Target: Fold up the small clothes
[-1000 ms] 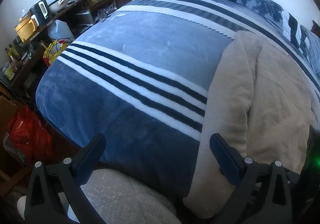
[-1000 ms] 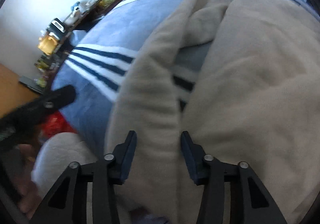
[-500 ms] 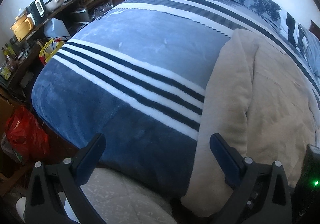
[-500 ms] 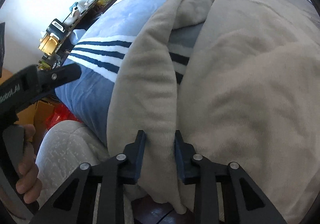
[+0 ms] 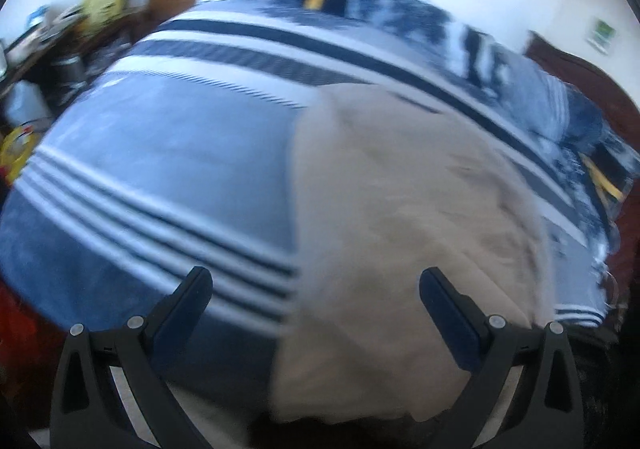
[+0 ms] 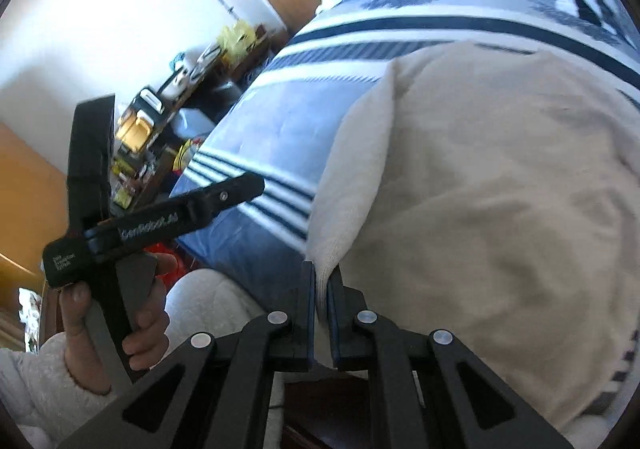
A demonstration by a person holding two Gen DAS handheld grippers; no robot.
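Right gripper (image 6: 319,289) pinches the beige garment (image 6: 500,189) on the bed.

Left wrist view, blurred: the left gripper (image 5: 316,285) has its fingers wide and empty above the garment (image 5: 400,229) lying on the striped blanket (image 5: 160,153).
Right wrist view: its fingers, narrow, clamp the garment's near edge; a hand (image 6: 136,313) holds the left gripper (image 6: 172,165) at left.
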